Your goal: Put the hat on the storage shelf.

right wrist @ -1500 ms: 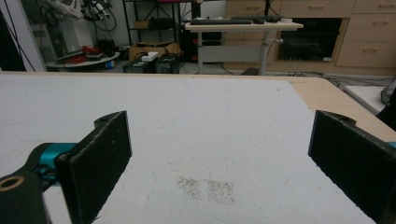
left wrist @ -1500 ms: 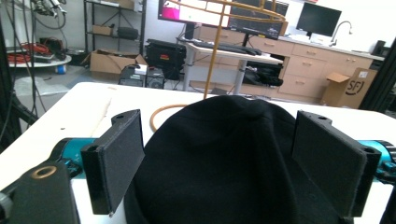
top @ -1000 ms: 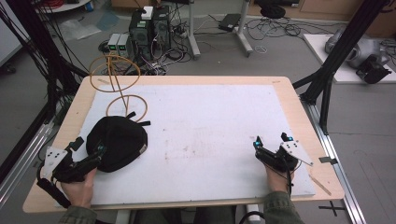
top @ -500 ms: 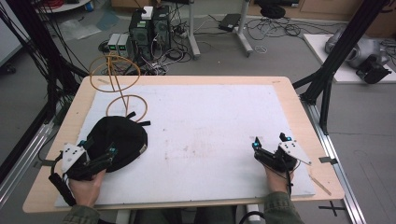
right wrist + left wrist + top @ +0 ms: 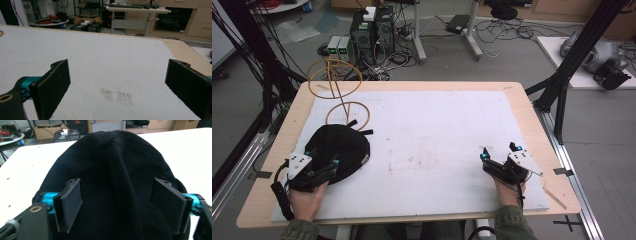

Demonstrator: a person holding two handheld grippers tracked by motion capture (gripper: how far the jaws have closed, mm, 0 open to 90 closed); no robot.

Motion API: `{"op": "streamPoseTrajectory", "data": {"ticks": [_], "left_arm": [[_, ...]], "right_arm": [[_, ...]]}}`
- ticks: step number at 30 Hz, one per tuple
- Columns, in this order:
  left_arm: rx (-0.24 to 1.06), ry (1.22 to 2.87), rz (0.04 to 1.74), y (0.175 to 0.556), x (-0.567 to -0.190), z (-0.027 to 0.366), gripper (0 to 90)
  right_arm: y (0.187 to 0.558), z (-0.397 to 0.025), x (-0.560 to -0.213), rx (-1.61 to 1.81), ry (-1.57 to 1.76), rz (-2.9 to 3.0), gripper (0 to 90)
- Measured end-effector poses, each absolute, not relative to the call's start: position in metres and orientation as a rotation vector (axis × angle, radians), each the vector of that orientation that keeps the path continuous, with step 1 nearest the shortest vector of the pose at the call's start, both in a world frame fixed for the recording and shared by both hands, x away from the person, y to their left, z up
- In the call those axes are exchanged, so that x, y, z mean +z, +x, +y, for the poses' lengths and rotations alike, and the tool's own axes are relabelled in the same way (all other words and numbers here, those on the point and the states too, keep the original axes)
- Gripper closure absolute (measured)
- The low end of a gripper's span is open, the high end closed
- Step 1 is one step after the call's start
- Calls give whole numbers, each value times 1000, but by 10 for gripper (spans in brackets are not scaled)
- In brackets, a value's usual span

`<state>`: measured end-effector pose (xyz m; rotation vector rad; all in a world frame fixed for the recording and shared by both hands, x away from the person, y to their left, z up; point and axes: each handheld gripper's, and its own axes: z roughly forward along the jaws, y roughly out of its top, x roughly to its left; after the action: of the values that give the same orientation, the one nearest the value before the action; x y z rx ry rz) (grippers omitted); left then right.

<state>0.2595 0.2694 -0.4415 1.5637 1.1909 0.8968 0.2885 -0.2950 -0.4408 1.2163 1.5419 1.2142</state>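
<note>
Black cap [image 5: 337,150] lies at the bench's [image 5: 437,130] near-left corner. Left claw [image 5: 120,202] spread wide, jaws astride the cap's near edge, not clamped on it. Right claw [image 5: 499,155] wide open, holding nothing, near-right over bare white surface.

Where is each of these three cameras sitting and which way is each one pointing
High view: above the person's side, looking forward and down on the table; both hands, left gripper and right gripper show.
Left gripper view: on the left gripper, facing the black cap between its open jaws.
Right gripper view: on the right gripper, facing bare white mat.
Shared: high and left gripper views both show the cap.
</note>
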Motion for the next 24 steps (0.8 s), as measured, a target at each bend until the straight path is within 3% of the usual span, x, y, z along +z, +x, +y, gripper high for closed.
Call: {"op": "streamPoseTrajectory", "data": {"ticks": [5, 6, 13, 19, 24], "left_arm": [[908, 1568, 1214, 259, -441, 270, 319], [904, 1562, 1214, 259, -441, 270, 387], [878, 1552, 1238, 259, -439, 267, 543], [864, 1554, 1243, 257, -435, 267, 857], [878, 1568, 1215, 256, -434, 266, 870]], "right_arm": [[289, -294, -441, 1206, 1217, 1546, 51], [289, -295, -441, 1207, 1213, 1542, 51], [289, -295, -441, 1207, 1214, 1541, 51], [288, -295, -441, 1209, 1215, 1541, 51], [288, -296, -440, 1208, 1205, 1536, 51]]}}
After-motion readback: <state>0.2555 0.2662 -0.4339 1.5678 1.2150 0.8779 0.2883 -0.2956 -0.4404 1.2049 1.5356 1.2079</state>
